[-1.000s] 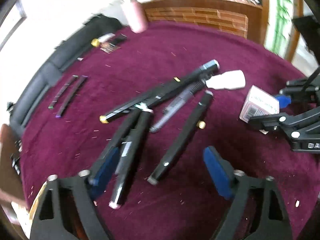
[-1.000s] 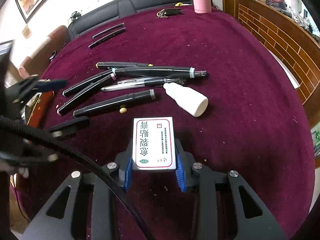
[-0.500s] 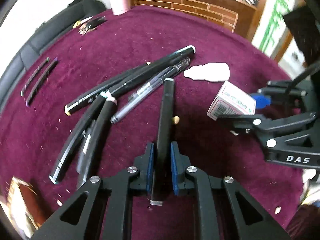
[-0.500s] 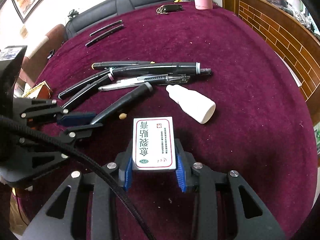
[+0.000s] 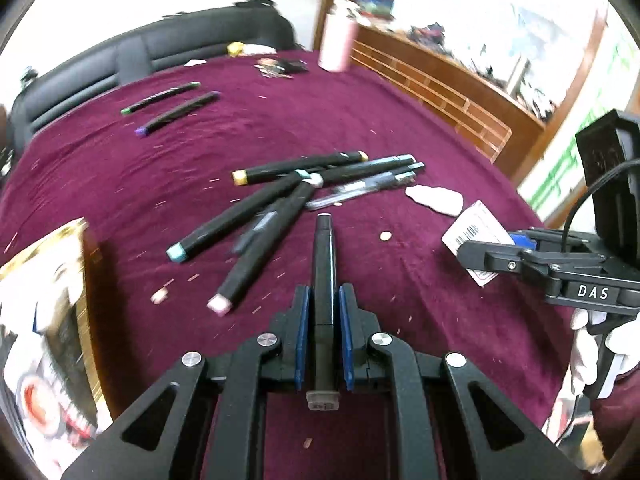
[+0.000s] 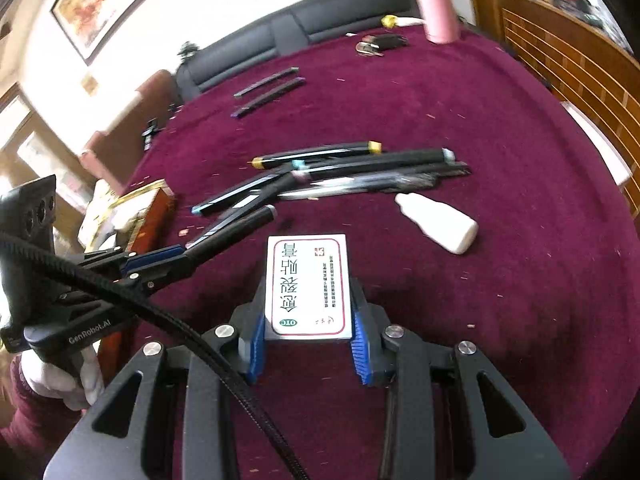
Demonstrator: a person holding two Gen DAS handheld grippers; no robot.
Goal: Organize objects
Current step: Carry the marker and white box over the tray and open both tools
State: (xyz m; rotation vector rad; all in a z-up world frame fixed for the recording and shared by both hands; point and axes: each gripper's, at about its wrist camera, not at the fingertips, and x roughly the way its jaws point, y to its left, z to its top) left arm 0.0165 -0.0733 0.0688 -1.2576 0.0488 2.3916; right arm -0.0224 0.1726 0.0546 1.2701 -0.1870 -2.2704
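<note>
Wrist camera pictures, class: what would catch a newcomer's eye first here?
First, the left gripper clamps a black marker lengthwise, above the maroon tablecloth. Next, the right gripper clamps a white medicine box with red-bordered print. Beyond both lies a fanned pile of markers and pens, a white squeeze bottle beside it.

Both grippers point(image 5: 323, 320) point(image 6: 308, 332) clamped, loaded.

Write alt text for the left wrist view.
The left tongs are shut on a black marker pointing away over a maroon tablecloth. Beyond it lies a loose pile of markers and a white bottle; at right, the right tongs hold a small white box.
</note>
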